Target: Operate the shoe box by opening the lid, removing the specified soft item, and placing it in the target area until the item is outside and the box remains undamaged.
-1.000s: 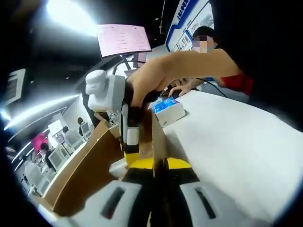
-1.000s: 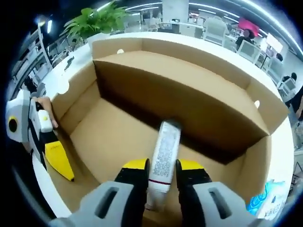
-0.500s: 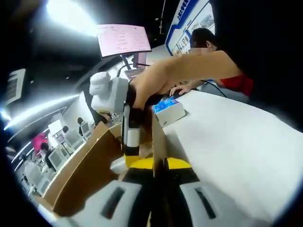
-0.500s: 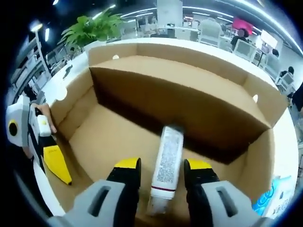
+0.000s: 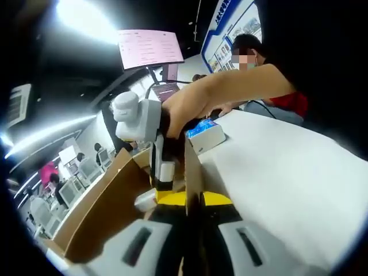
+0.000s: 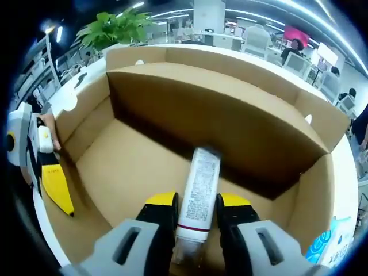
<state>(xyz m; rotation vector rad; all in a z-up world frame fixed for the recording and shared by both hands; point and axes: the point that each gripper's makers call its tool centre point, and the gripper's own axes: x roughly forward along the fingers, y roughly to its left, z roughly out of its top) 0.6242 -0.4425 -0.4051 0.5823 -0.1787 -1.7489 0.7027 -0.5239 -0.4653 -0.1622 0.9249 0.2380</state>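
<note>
An open brown cardboard shoe box (image 6: pixel 230 132) lies on the white table. On its floor rests a white tube (image 6: pixel 200 178) with small print and a dark band, pointing toward the far wall. My right gripper (image 6: pixel 196 199) is shut on the tube's near end, a yellow-tipped jaw on each side. My left gripper (image 5: pixel 192 198) is shut on the thin upper edge of a box side wall (image 5: pixel 109 201). The left gripper (image 6: pixel 54 184) appears at the box's left wall in the right gripper view. A hand holds the right gripper (image 5: pixel 164 172) down inside the box.
A small blue and white carton (image 5: pixel 207 133) stands on the white table (image 5: pixel 287 172) beyond the box, seen again as a carton (image 6: pixel 330 247) at the lower right. A potted plant (image 6: pixel 118 29) stands behind the box. A seated person and office desks lie further off.
The right jaws were spread wider around the tube half a second ago and have now closed back onto it. The left gripper still holds the box wall.
</note>
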